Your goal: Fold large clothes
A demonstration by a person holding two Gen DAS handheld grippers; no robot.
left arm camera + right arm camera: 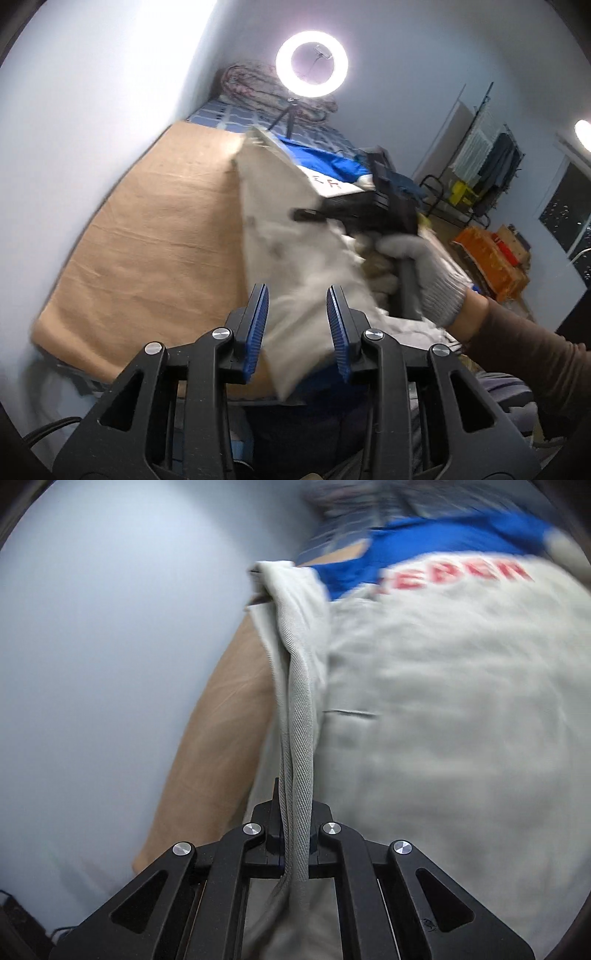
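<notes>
We see a large pale grey knit garment with a blue shoulder panel and red lettering (443, 686) lifted partly off the flat surface covered in tan cloth (147, 236), with its near end between our two tools and its far end reaching toward the blue part at the back. In the right wrist view, the right tool (293, 834) is clamped tight on a bunched, rope-like fold of the grey fabric, which runs away from the jaws up the middle of the view; the rest of the garment spreads to the right of that fold, and the tan cloth shows to its left. In the left wrist view, the left tool (297, 325) has its blue ribbed pads (256, 325) standing apart, with the near edge of the grey fabric lying between them; the pads do not press on it. To the right in that view, a hand in a grey knit glove (417, 269) with a brown sleeve holds the black handle of the right tool, and the fabric drapes over it. At the far end stands a lit ring lamp on a small tripod (312, 62), on a blue checked bed cover (236, 114).
</notes>
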